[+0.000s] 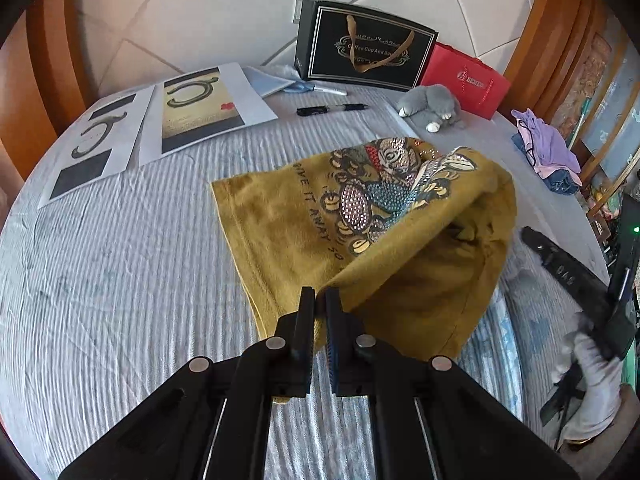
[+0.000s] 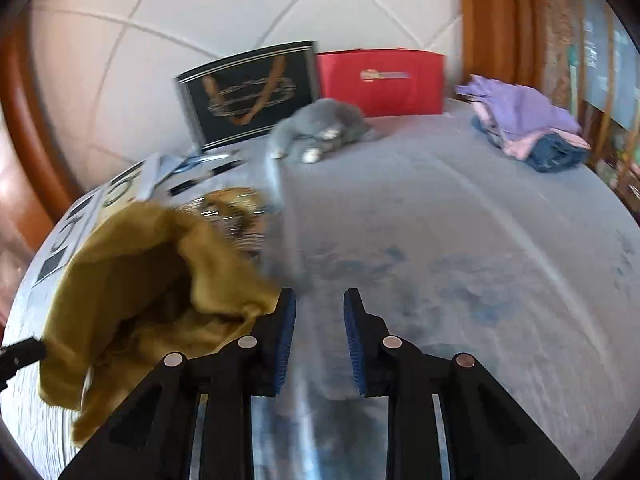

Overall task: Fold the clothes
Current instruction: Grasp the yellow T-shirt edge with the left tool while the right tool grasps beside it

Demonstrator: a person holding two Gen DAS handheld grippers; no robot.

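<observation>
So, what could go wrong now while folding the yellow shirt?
The left tool pinches only a small edge of the yellow shirt, so it may slip out. The right tool holds nothing, so the shirt hangs bunched and may fold crooked. A swing could reach the pen.

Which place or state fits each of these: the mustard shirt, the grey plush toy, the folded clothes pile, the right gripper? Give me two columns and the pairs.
Things:
1. mustard shirt
2. grey plush toy
3. folded clothes pile
4. right gripper

Places or states:
A. in front of the red bag
B. fingers apart, nothing between them
C. far right edge of the bed
D. pinched at one edge by the left gripper

Pairs: 1-D, 2-A, 3-C, 4-B
</observation>
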